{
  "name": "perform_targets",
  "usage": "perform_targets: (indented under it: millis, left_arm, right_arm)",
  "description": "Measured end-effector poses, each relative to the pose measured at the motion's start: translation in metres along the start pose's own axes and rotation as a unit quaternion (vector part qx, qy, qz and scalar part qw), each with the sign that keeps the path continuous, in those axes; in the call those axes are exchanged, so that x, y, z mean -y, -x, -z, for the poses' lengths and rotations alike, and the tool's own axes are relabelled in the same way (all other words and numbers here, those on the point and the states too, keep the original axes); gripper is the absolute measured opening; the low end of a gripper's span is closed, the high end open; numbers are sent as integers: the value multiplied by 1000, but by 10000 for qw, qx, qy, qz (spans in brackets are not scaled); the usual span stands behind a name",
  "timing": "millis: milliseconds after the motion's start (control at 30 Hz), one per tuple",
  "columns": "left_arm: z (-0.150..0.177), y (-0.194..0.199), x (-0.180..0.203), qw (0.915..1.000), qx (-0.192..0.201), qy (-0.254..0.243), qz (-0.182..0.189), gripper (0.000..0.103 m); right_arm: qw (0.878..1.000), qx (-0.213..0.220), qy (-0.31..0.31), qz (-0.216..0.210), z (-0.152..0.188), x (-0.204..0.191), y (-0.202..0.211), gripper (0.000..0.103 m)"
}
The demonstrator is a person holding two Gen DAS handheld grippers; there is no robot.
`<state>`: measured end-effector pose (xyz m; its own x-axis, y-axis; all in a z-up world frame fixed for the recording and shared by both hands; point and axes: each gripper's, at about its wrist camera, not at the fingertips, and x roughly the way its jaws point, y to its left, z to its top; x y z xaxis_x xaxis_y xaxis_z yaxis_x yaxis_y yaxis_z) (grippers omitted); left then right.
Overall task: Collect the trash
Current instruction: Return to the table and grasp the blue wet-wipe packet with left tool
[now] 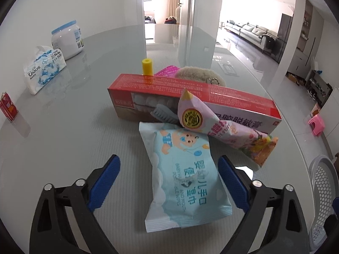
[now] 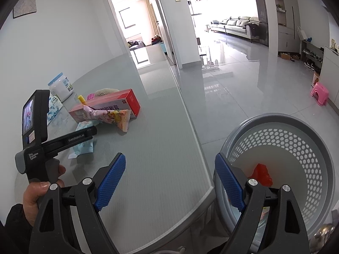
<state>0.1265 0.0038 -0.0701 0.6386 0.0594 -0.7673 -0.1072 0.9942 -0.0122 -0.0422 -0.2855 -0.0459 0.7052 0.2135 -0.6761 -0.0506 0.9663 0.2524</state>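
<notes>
A light blue baby wipes pack (image 1: 186, 175) lies flat on the grey table, between the open fingers of my left gripper (image 1: 169, 163). A pink snack wrapper (image 1: 214, 127) leans on a red toothpaste box (image 1: 190, 93) just behind it. My right gripper (image 2: 170, 160) is open and empty, held over the table's front edge beside a grey perforated trash basket (image 2: 296, 139) that holds a red scrap (image 2: 261, 174). The right wrist view also shows the wipes pack (image 2: 83, 146), wrapper (image 2: 108, 115), box (image 2: 118, 103) and the hand-held left gripper body (image 2: 70, 139).
Behind the box are a yellow cap (image 1: 146, 66), a pink mesh item (image 1: 166, 71) and a fuzzy beige pouch (image 1: 199, 75). A tissue pack (image 1: 43, 69), a white jar (image 1: 66, 40) and a small red box (image 1: 7, 105) stand at the left. A pink stool (image 2: 320, 93) is on the floor.
</notes>
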Motion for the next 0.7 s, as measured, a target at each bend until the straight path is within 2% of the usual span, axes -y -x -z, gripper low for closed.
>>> perform_targets:
  millis: [67, 100, 133, 333, 433, 600, 700]
  left_arm:
    - [0, -3, -1, 9999, -109, -11, 85, 64]
    - [1, -4, -1, 9997, -187, -7, 153, 58]
    - [2, -4, -1, 9995, -240, 0, 206, 56]
    - [10, 10, -17, 9993, -153, -60, 325, 54]
    - [13, 21, -37, 9997, -16, -23, 223, 54]
    - [12, 33, -74, 9994, 290, 60, -182, 54]
    - [9, 35, -90, 9989, 361, 218, -217, 54]
  right_arm:
    - [10000, -24, 54, 0, -2, -4, -2, 83]
    - [10000, -28, 79, -6, -3, -6, -3, 83]
    - [9999, -31, 104, -19, -4, -9, -4, 83]
    - [9996, -5, 260, -131, -15, -26, -11, 83]
    - [9990, -18, 375, -233, -20, -39, -18, 83]
    - [9967, -128, 705, -375, -30, -67, -40, 83]
    - [9951, -235, 862, -429, -33, -84, -56, 83]
